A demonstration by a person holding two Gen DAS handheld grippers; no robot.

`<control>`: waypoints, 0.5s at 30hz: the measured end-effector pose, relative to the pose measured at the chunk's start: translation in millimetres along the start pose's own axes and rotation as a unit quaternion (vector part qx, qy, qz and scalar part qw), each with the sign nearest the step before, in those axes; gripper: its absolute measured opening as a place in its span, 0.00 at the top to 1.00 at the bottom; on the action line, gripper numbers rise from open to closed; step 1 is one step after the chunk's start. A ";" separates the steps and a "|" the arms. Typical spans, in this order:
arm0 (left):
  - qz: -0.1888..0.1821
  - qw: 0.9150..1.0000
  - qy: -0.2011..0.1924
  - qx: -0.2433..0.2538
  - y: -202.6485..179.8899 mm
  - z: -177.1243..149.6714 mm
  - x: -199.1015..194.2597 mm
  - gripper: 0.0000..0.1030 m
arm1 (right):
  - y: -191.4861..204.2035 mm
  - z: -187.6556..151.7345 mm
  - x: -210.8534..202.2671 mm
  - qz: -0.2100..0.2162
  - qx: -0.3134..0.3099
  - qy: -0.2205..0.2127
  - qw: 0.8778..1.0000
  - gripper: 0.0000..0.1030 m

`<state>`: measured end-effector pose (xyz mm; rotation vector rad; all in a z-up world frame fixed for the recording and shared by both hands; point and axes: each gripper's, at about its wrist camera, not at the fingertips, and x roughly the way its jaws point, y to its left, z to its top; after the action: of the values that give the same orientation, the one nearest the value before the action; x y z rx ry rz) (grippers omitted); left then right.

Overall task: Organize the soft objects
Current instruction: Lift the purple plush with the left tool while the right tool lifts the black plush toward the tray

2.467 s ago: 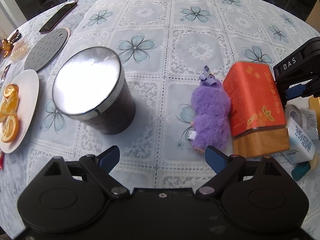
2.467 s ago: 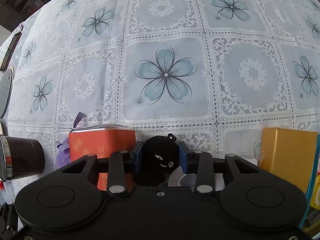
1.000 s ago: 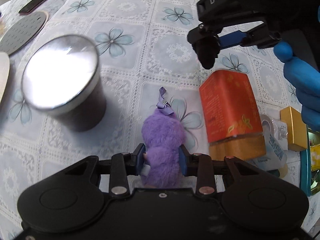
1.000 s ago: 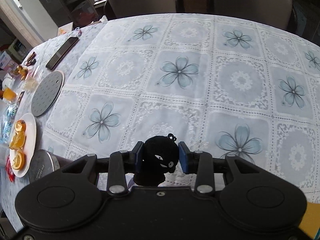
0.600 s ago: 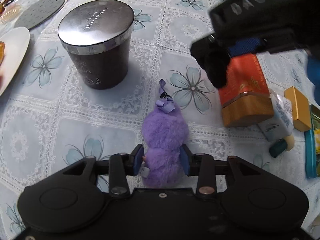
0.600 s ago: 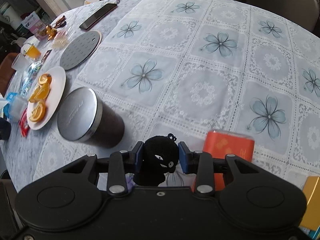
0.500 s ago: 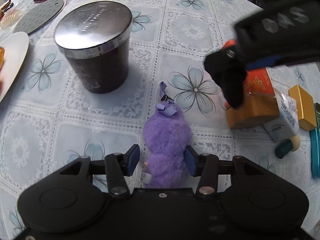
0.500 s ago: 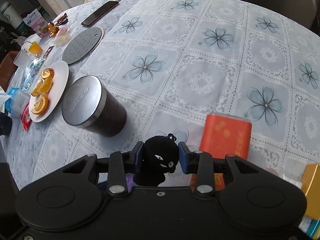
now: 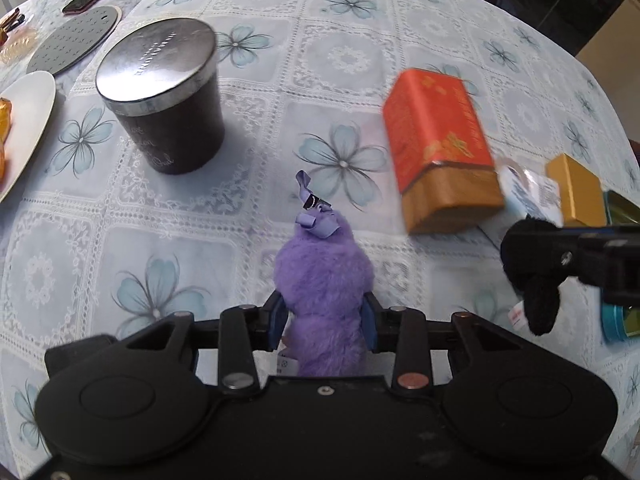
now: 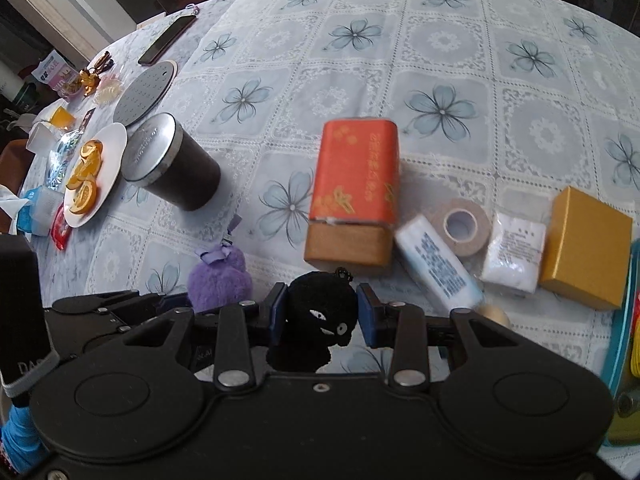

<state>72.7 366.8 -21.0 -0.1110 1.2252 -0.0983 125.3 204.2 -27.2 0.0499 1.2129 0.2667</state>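
Partly hidden | purple plush (image 9: 322,276) base | left tongs (image 9: 324,320) clamped

A fluffy purple plush toy (image 9: 324,276), topped with a small lilac ribbon bow and a loop, is pinched at its lower body between the blue pads of the left tongs (image 9: 325,322). A round black plush toy (image 10: 320,316) with white eyes and a small top loop is clamped between the pads of the right tongs (image 10: 322,314).

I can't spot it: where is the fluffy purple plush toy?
The fluffy purple plush toy sits between the left gripper's pads, bottom centre of the left wrist view, below the dark lidded canister.
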 end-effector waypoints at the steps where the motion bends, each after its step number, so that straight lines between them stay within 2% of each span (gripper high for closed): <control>1: -0.001 1.000 0.001 0.004 -6.7 -3.4 -3.4 0.67 | -5.4 -7.5 -2.5 0.001 0.003 0.003 1.000 0.63; 7: -0.013 1.000 0.009 0.027 -61.8 -28.8 -25.4 0.67 | -48.4 -48.4 -22.6 0.008 0.040 0.009 0.999 0.63; 15: -0.047 0.996 0.023 0.076 -164.3 -53.9 -41.7 0.67 | -136.2 -105.7 -74.8 0.000 0.114 -0.013 0.993 0.63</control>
<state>5.4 208.0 22.5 -0.0346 1.2537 -0.2769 26.9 44.2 -20.4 0.2498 1.2127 0.1261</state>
